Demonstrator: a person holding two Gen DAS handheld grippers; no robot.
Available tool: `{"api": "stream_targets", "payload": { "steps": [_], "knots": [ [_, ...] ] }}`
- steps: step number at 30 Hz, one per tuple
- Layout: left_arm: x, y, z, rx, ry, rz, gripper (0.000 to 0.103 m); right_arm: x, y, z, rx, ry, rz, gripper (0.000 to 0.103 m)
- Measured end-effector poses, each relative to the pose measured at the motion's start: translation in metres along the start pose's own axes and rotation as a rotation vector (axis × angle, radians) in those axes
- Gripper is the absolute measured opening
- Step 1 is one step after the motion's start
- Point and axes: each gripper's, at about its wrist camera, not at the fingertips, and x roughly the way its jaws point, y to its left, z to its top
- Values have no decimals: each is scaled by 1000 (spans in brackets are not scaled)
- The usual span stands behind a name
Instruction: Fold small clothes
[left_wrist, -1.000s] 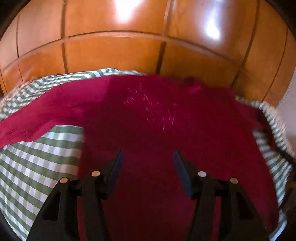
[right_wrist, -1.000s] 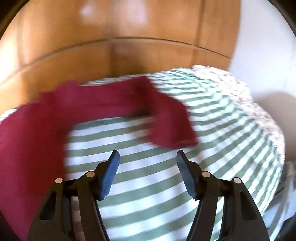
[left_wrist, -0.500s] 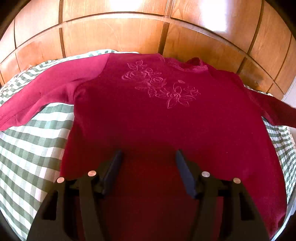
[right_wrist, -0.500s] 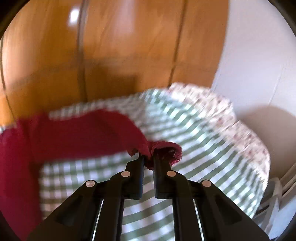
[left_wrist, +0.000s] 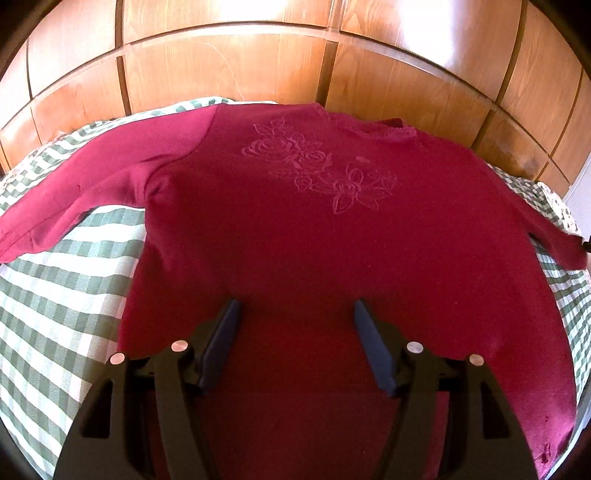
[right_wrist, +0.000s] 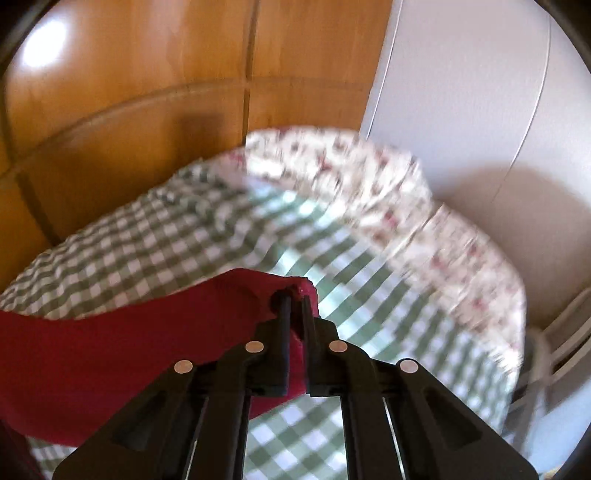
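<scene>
A dark red long-sleeved sweater (left_wrist: 295, 229) with an embossed flower pattern lies face up and spread flat on a green-and-white checked cloth (left_wrist: 62, 295). My left gripper (left_wrist: 295, 314) is open and empty, hovering over the sweater's lower body. My right gripper (right_wrist: 294, 299) is shut on the cuff of the sweater's right sleeve (right_wrist: 110, 343) and holds it lifted above the checked cloth (right_wrist: 184, 240). The left sleeve (left_wrist: 74, 192) lies stretched out to the left.
Wooden panelling (left_wrist: 295, 55) stands close behind the surface. In the right wrist view a floral fabric (right_wrist: 369, 184) edges the checked cloth, with a white wall (right_wrist: 480, 92) and a white rack (right_wrist: 565, 347) to the right.
My right gripper closed on the right sleeve's cuff and lifted it outward to the right. My left gripper stayed open and pulled back slightly over the sweater's body.
</scene>
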Motion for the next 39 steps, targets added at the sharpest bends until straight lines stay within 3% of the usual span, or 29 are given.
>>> {"api": "stream_targets", "payload": {
  "steps": [2, 3, 4, 7, 11, 12, 15, 16, 19, 21, 23, 24, 25, 27, 31, 35, 37, 39],
  "knots": [
    [0, -1, -1, 2, -1, 0, 66, 6, -5, -8, 74, 9, 64, 35],
    [0, 0, -1, 1, -2, -2, 67, 4, -12, -14, 131, 17, 89, 66],
    [1, 0, -1, -1, -3, -3, 68, -1, -20, -24, 205, 11, 126, 68],
    [1, -1, -1, -1, -4, -4, 70, -13, -27, -51, 293, 34, 241, 68],
    [2, -1, -1, 3, -4, -2, 70, -5, -10, -90, 356, 139, 410, 68],
    [2, -2, -1, 2, -4, -1, 71, 0, -2, -94, 349, 154, 415, 61],
    [1, -1, -1, 2, -2, -3, 71, 13, 18, -85, 311, 160, 380, 8],
    [1, -1, -1, 2, -2, -4, 71, 16, 25, -78, 273, 156, 347, 6],
    [-1, 0, 0, -3, 2, -10, 71, 22, 29, -63, 178, 119, 197, 5],
    [-7, 3, -2, -16, 9, -11, 71, 34, 26, -62, 203, 164, 189, 5],
    [-17, 8, -5, -32, 9, -17, 72, 24, 32, -61, 162, 149, 192, 11],
    [-24, 12, -8, -40, 4, -12, 72, 20, 31, -62, 167, 151, 225, 29],
    [-32, 19, -12, -53, 0, 1, 72, 14, 29, -63, 174, 150, 246, 54],
    [-44, 32, -20, -84, -1, 1, 72, -11, 24, -71, 170, 112, 282, 66],
    [-71, 65, -40, -138, -7, 26, 70, -61, 41, -101, 42, 160, 491, 66],
    [-93, 88, -68, -147, 15, 11, 66, -116, 76, -162, -143, 273, 751, 66],
    [-99, 92, -82, -134, 35, -29, 64, -143, 91, -198, -240, 320, 816, 53],
    [-102, 93, -95, -114, 50, -57, 58, -160, 101, -231, -339, 353, 806, 43]
  ]
}}
